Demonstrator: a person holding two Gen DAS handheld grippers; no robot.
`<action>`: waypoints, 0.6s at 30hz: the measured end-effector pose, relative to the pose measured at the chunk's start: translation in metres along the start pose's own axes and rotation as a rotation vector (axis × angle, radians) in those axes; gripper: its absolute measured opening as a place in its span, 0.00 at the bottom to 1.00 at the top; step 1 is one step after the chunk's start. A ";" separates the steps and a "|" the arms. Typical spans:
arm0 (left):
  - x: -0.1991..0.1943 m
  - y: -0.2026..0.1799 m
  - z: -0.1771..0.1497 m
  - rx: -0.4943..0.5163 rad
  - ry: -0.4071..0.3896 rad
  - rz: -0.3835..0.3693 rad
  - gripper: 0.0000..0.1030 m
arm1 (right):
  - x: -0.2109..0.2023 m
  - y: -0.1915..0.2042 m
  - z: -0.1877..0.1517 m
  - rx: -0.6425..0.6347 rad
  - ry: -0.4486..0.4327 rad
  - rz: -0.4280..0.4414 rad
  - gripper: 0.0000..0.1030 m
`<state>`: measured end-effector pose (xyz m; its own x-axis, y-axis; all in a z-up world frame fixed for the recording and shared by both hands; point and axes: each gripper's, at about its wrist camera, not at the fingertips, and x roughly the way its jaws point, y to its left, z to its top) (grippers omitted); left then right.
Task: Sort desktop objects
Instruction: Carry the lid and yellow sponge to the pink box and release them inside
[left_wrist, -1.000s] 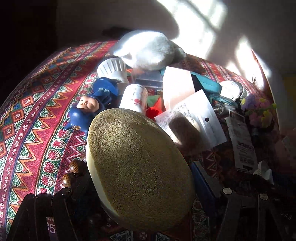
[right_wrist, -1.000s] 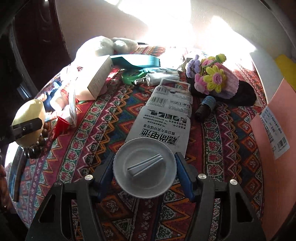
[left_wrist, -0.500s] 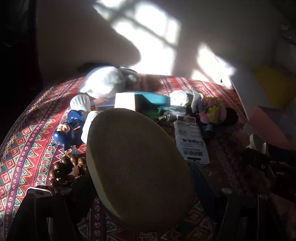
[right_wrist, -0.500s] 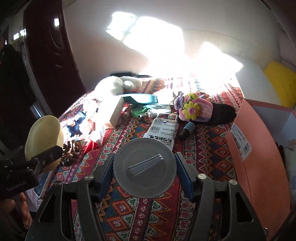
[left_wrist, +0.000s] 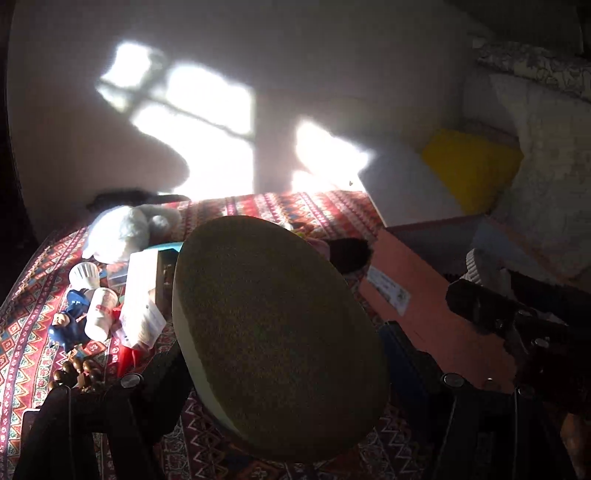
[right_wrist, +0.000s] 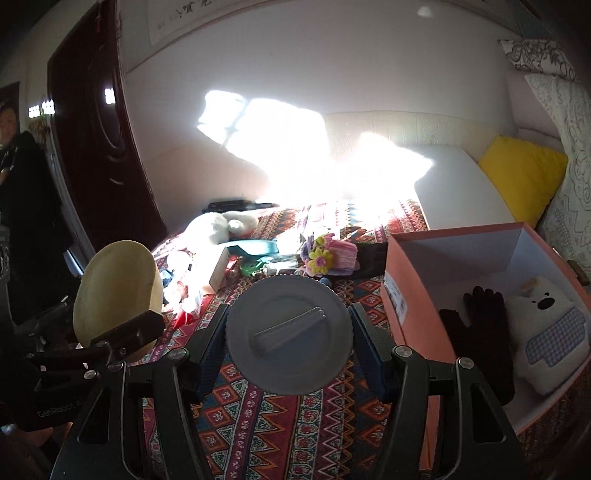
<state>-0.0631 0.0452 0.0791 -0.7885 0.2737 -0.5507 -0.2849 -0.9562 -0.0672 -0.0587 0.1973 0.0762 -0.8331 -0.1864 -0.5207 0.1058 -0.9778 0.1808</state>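
The left gripper (left_wrist: 280, 354) has its fingers clenched on an oval sponge pad (left_wrist: 277, 328), thick and cream-edged with a coarse olive-brown face, held on edge above the table (left_wrist: 22, 321). The right gripper (right_wrist: 288, 343) has its blue-padded fingers (right_wrist: 212, 343) clamped on the rim of a round grey lid (right_wrist: 288, 336), smooth plastic with a finely ribbed edge and a raised bar handle across its middle; it too is lifted clear of the patterned woven cloth (right_wrist: 258, 424), a zigzag weave in red, blue and orange.

On the cloth lie a fluffy white plush toy (left_wrist: 118, 232), a ribbed white bulb (left_wrist: 85, 273), a small blue figurine (left_wrist: 68, 321), a white cylindrical bottle (left_wrist: 99, 314), a string of brown wooden beads (left_wrist: 79, 369) and a white carton (right_wrist: 218, 269).

Only the right wrist view shows the inside of the salmon-pink cardboard box (right_wrist: 413, 317) at the table's right: a black knitted glove (right_wrist: 476, 332) and a white soft bear (right_wrist: 550, 328) with a checked patch lie in it. That view also shows a bunch of crocheted flowers (right_wrist: 328, 254) in pink, yellow and purple, and the sponge pad from its pale smooth side. The left wrist view shows the pad's rough face, which hides much of the table's middle, and the right gripper only as a dark shape over the box
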 end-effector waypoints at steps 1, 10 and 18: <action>0.000 -0.009 0.002 0.013 -0.002 -0.012 0.77 | -0.009 -0.005 0.001 0.006 -0.015 -0.010 0.64; 0.002 -0.092 0.023 0.109 -0.026 -0.126 0.77 | -0.075 -0.067 0.006 0.099 -0.123 -0.104 0.64; 0.013 -0.155 0.049 0.169 -0.051 -0.236 0.77 | -0.125 -0.124 0.001 0.177 -0.208 -0.224 0.64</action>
<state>-0.0557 0.2020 0.1232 -0.7148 0.4958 -0.4932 -0.5474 -0.8356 -0.0467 0.0316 0.3423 0.1197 -0.9198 0.0718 -0.3858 -0.1722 -0.9572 0.2326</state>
